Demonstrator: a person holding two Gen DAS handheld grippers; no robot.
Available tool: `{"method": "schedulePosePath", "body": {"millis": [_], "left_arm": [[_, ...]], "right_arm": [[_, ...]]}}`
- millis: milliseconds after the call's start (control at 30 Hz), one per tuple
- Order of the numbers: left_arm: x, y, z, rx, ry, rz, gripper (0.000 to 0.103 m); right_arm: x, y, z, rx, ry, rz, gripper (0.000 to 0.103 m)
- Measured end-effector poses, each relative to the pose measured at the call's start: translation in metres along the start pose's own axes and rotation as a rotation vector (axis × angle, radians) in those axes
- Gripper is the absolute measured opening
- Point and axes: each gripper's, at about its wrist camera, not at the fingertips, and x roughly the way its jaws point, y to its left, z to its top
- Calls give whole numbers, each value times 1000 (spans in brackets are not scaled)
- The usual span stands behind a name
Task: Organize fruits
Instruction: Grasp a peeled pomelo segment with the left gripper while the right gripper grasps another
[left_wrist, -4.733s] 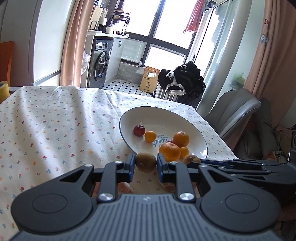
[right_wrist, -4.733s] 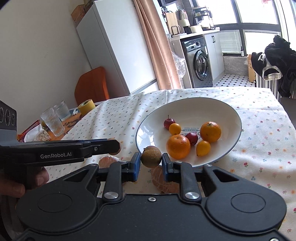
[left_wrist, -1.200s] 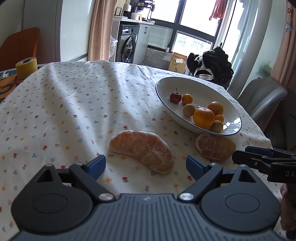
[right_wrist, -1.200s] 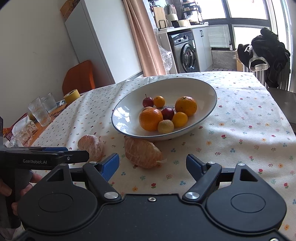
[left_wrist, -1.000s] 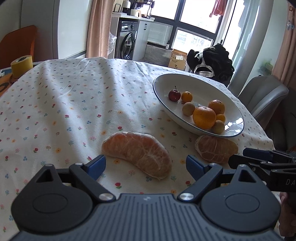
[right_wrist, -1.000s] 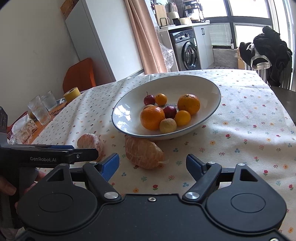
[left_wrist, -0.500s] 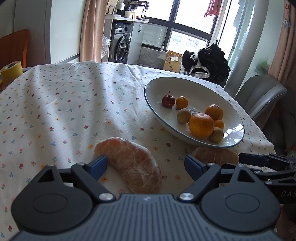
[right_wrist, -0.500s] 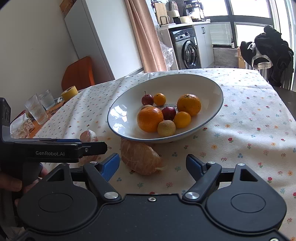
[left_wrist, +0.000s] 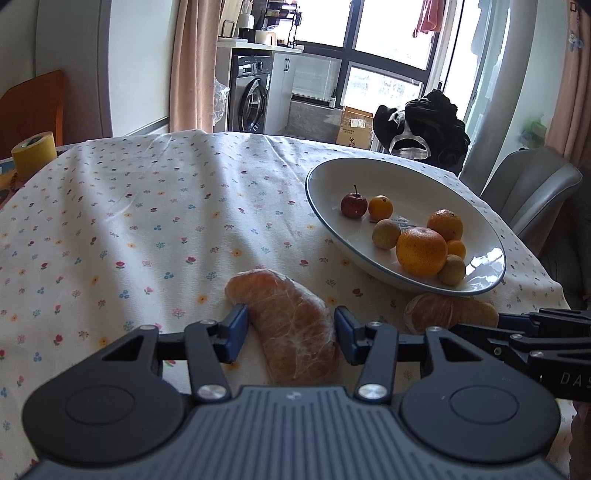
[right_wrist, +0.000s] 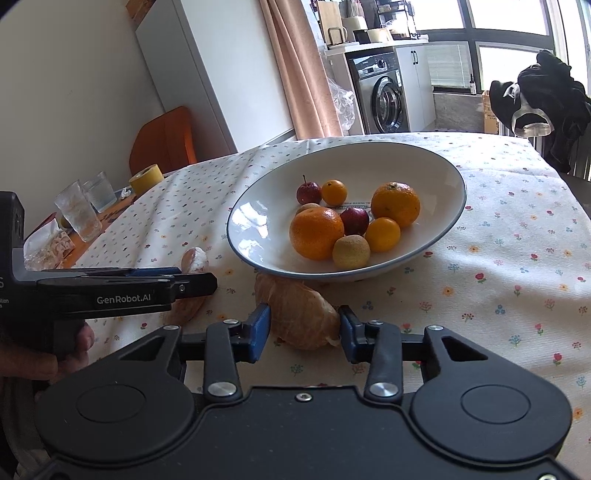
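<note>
Two peeled orange halves lie on the flowered tablecloth in front of the white bowl (left_wrist: 321, 173). My left gripper (left_wrist: 291, 332) has its blue pads pressed on both sides of the left half (left_wrist: 288, 314). My right gripper (right_wrist: 304, 328) is closed the same way on the right half (right_wrist: 299, 310), which lies against the bowl's (right_wrist: 456, 206) near rim. Both halves still rest on the cloth. The bowl holds two oranges (right_wrist: 316, 232), small red apples, small yellow fruits and brownish round fruits. In the right wrist view the left gripper (right_wrist: 192, 284) covers most of its half (right_wrist: 194, 258).
A yellow tape roll (left_wrist: 33, 151), two glasses (right_wrist: 79, 210) and a snack bag sit at the table's far left. An orange chair (right_wrist: 162, 140) stands behind them. A grey chair (left_wrist: 528, 192) is past the table's right edge. A hand (right_wrist: 70, 347) holds the left gripper.
Both grippers moved forward and down over the peeled halves. Their jaws, wide open half a second ago, have closed in onto the halves. The bowl's fruit has not moved.
</note>
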Motion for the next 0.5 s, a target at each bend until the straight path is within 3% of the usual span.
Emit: {"method": "schedulePosePath", "body": {"millis": [200, 367, 500], "left_arm": [[-10, 3, -5, -10, 9, -19, 40], [-20, 11, -10, -17, 26, -55, 38], [-26, 16, -14, -25, 29, -42, 38]], "right_arm": [[-4, 3, -5, -3, 9, 10, 29], [-7, 9, -10, -21, 25, 33, 29], [-3, 11, -10, -24, 27, 37, 32]]}}
